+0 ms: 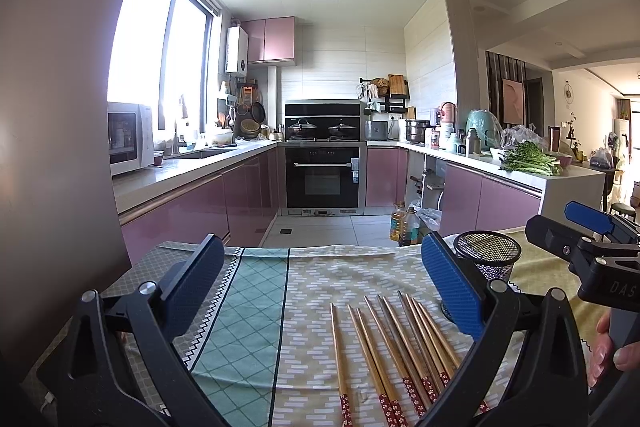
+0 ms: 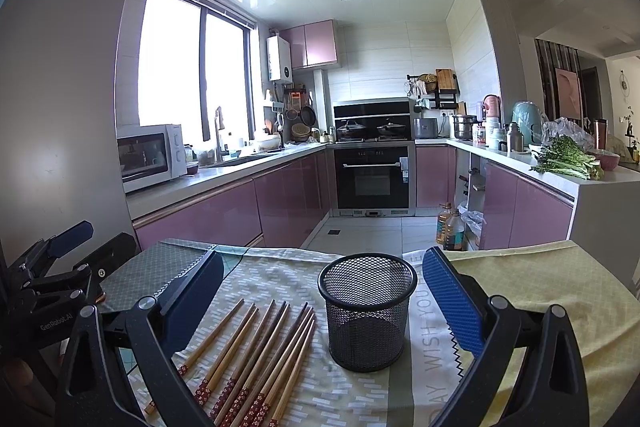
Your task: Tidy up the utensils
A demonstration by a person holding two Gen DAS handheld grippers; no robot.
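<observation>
Kitchen tablecloth [image 2: 280, 279] holds chopsticks [image 2: 256, 355] left of the mesh holder [image 2: 366, 311]; both spread grippers [image 1: 320, 291] [image 2: 320, 295] are best lowered onto one pair.

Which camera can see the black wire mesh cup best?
The right wrist view. There the black wire mesh cup stands whole and upright between the open fingers, from rim to base. In the left wrist view the cup shows only its rim and upper wall; a blue finger pad hides the rest.

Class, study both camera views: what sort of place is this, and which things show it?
A home kitchen, most likely: a black built-in oven, a white microwave on the counter, and wooden chopsticks on a cloth-covered table.
</observation>
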